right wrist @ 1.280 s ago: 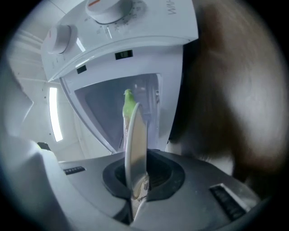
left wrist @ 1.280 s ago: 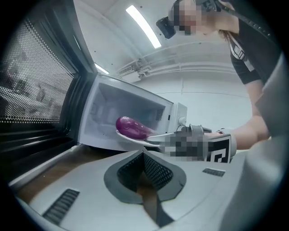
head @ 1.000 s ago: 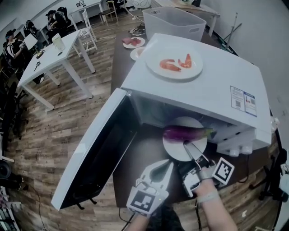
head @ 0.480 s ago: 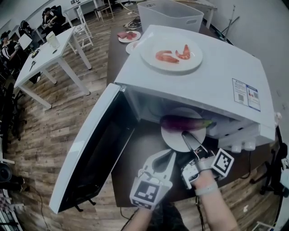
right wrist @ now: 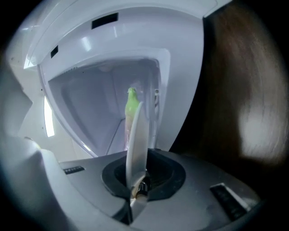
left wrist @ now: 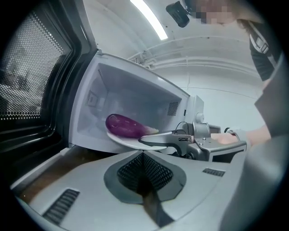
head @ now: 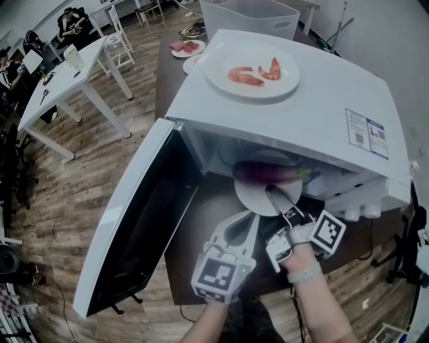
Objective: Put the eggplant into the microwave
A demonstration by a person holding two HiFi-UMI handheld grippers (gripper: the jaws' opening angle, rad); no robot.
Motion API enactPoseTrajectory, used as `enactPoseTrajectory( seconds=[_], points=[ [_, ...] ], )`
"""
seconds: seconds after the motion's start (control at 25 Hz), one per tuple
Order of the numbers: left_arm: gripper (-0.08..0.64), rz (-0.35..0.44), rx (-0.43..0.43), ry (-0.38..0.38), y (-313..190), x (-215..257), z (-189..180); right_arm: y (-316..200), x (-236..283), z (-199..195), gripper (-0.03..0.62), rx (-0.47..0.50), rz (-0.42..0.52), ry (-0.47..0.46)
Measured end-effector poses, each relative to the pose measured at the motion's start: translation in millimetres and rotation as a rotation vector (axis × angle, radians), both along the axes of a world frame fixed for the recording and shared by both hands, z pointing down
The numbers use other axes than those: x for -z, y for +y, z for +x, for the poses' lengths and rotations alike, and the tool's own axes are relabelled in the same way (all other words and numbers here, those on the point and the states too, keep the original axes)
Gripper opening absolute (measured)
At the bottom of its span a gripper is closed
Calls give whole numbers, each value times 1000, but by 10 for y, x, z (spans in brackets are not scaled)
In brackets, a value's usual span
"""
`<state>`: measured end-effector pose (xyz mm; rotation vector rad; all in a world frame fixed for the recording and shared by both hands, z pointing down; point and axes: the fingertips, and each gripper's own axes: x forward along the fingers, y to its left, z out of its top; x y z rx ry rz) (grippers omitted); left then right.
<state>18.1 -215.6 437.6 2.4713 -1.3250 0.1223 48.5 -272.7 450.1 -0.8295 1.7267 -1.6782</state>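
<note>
White plate (head: pixel 253 201) carrying the eggplant (head: pixel 265 173) is pinched by the right tool (head: pixel 270 192), jaws barely opening; left tool (head: pixel 249 219) closed, empty.

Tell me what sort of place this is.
Likely an office or lab workroom, not a home kitchen: white desks with seated people, and a microwave set on a dark table.

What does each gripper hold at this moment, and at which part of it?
The right gripper holds the white plate by its near rim, the eggplant lying on it; its jaws are opening. The left gripper holds nothing.
</note>
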Motion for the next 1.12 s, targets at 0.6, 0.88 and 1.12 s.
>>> enactPoseTrajectory(
  seconds=[0.6,0.88,1.12],
  points=[
    [0,-35,14,52,-114,-49,-30,141,139,-198,138,153,171,239],
    [0,-43,22,55,-180,-55,-39,342,20,-104,166,226,224,478],
    [0,-49,25,59,-205,-65,-15,463,20,0,163,258,305,651]
  ],
)
